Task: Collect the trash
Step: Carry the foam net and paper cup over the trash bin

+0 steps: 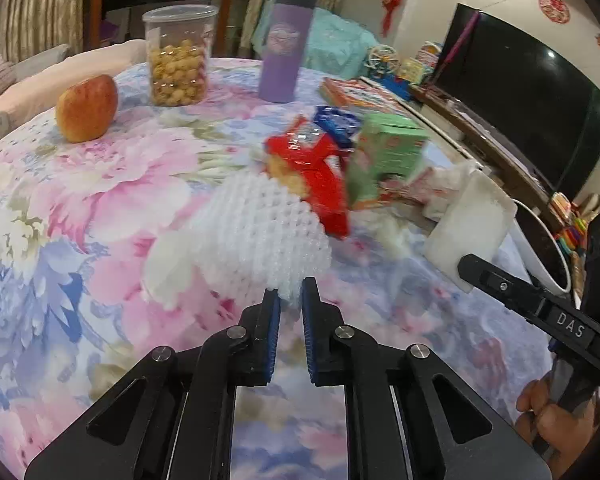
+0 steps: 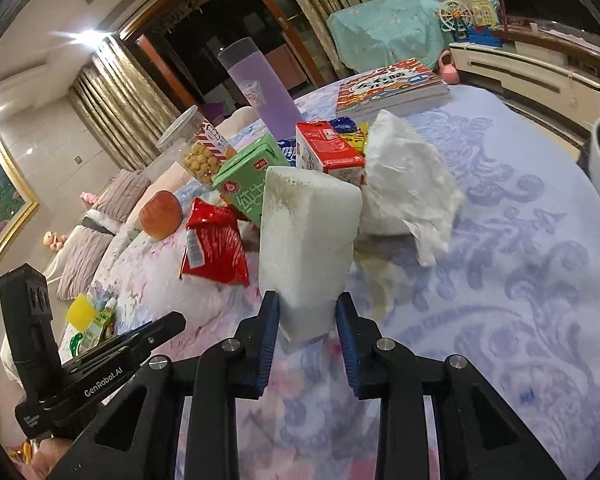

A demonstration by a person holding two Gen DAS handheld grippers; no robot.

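Trash in hand: the left claw (image 1: pixel 291 294) is closed on the near edge of a white foam net (image 1: pixel 256 236), pads pinching it; the right claw (image 2: pixel 307 307) is clamped on the lower end of a white foam block (image 2: pixel 306 240), which stands up out of it.
Trash left: a red snack wrapper (image 2: pixel 214 246), a green carton (image 2: pixel 252 178), a red-and-white carton (image 2: pixel 326 150), a crumpled tissue (image 2: pixel 408 192) and some blue and yellow wrappers behind them lie in a cluster at about 12 o'clock from the right claw.
Bin: a white-rimmed container (image 1: pixel 540 248) shows at 3 o'clock in the left view (whether it is the trash bin I cannot tell for sure); nothing visible has gone into it.
Not trash, likely: an apple (image 1: pixel 87 109), a jar of snacks (image 1: pixel 179 56), a purple tumbler (image 1: pixel 286 46) and a book (image 2: pixel 392 86) at the far side of the flowered surface (image 1: pixel 100 280).
Progress: early, in my judgement. Two pieces are gripped but not yet dropped, and most of the pile is untouched.
Next: carry both pieces to the container and release them.
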